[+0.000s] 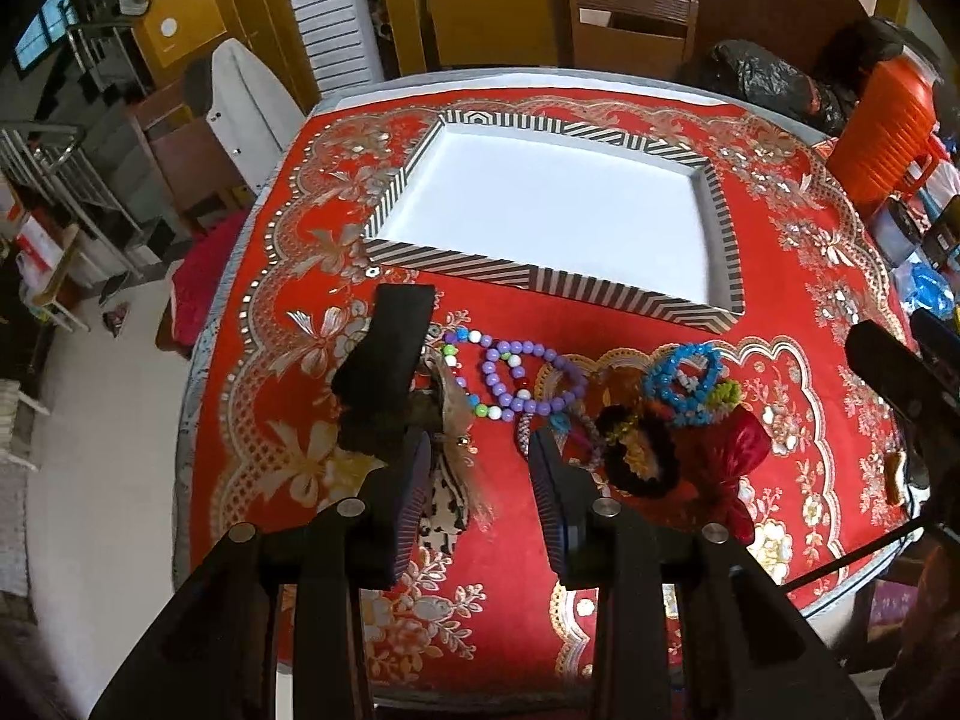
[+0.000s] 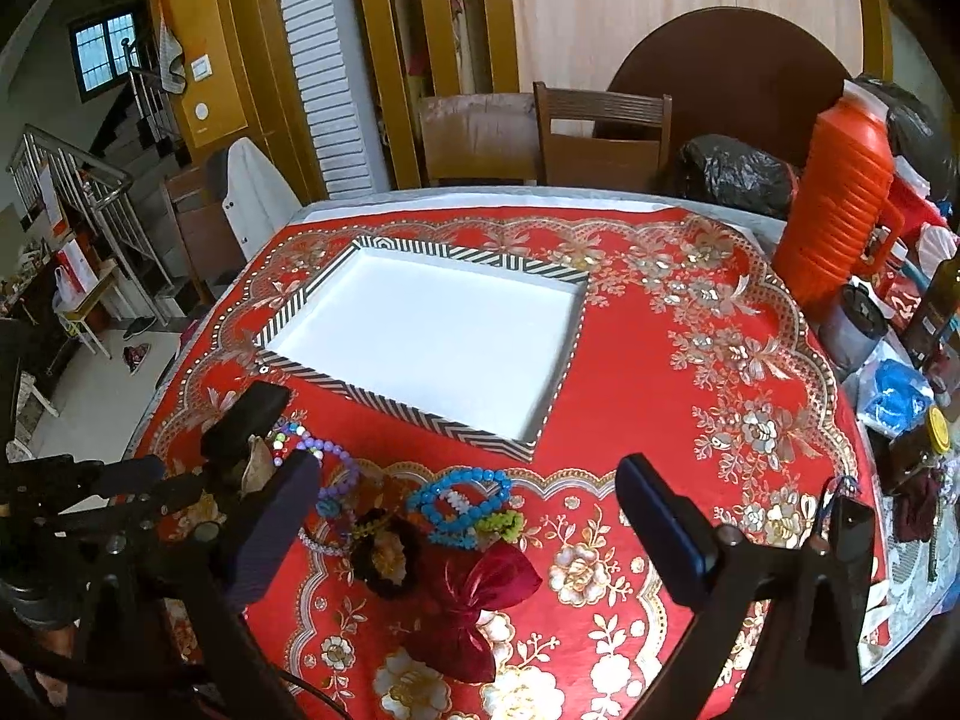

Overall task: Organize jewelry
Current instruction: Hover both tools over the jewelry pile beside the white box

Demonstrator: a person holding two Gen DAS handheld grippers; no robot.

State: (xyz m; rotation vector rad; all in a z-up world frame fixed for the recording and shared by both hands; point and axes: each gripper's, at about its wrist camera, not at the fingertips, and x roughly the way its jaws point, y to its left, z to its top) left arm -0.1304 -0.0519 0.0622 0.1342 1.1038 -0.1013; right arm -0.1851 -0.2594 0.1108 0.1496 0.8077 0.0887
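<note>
A round table is covered by a red floral cloth. A striped tray with a bare white floor is set on the cloth, past the jewelry. Nothing is seen inside the tray.

The jewelry is heaped on the cloth just in front of the tray's near wall. A purple bead bracelet is laid at the left of the heap, touching a multicolour bead strand. Blue bracelets are stacked to the right, with a lime band against them. A dark scrunchie is placed nearer, and a red pouch is set beside it. A beige feathery piece and a spotted fabric piece are seen at the left edge of the heap.

The left gripper is held low over the left of the heap, jaws parted widely, nothing gripped; the feathery piece is seen just by its left finger. A black block is seen ahead of that finger; what it is cannot be told.

The right gripper is held over the right of the heap, jaws spread wide, nothing gripped. The blue bracelets, scrunchie and pouch are framed between its fingers in the right wrist view.

An orange flask, black bags and jars are crowded at the table's right edge. Wooden chairs are stood behind the table.
</note>
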